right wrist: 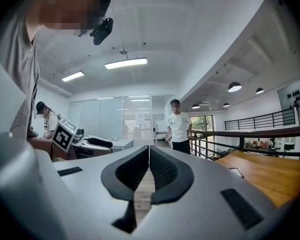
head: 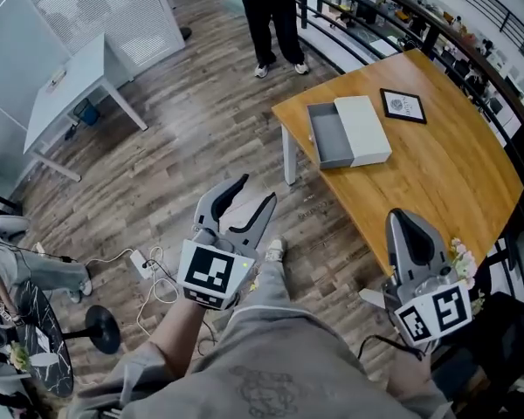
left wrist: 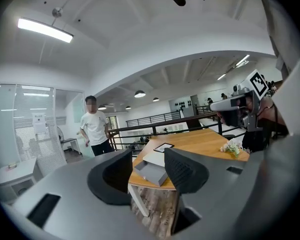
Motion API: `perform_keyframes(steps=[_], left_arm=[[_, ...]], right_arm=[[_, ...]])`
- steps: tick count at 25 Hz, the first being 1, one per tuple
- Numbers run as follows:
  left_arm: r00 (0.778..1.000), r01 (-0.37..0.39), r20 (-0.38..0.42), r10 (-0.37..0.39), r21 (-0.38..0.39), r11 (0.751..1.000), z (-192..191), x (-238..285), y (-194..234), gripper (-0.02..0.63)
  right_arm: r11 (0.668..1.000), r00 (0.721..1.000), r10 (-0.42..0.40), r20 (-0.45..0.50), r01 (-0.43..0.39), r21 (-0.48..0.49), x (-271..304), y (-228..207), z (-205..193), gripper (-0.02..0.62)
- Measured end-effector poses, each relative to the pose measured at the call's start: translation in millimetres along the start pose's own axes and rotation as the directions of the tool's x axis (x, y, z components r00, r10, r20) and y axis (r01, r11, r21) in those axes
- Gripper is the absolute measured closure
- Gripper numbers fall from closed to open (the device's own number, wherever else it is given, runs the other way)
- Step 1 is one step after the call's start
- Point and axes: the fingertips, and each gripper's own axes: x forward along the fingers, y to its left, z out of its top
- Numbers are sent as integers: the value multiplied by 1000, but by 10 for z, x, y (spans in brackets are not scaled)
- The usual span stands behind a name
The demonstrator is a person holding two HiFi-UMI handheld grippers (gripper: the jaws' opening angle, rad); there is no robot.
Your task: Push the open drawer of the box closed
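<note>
A white box [head: 364, 128] lies on the wooden table [head: 437, 182], its grey drawer [head: 328, 136] pulled out toward the table's left edge. In the left gripper view the box [left wrist: 155, 159] and its drawer [left wrist: 151, 173] show between the jaws, far off. My left gripper [head: 254, 201] hangs over the floor, well short of the table, open with nothing between its fingers. My right gripper [head: 409, 223] is held near the table's front edge with its jaws shut and empty; in its own view the pads [right wrist: 160, 169] meet.
A framed picture [head: 403, 105] lies on the table behind the box. A small bunch of flowers [head: 461, 258] sits by the right gripper. A person [head: 271, 11] stands beyond the table. A white desk [head: 65, 90], cables [head: 148, 273] and a black railing [head: 472, 55] border the floor.
</note>
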Motion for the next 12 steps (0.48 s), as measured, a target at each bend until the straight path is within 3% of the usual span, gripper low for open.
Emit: perform_keyframes(steps=[7, 12], left_arm=[[990, 98, -105, -92, 46, 994, -354, 941, 478, 391], [963, 201, -194, -185, 67, 977, -700, 1621, 661, 391]], right_arm=[[999, 997, -32, -77, 35, 32, 905, -368, -134, 561], [997, 988, -66, -137, 70, 27, 1490, -662, -254, 561]])
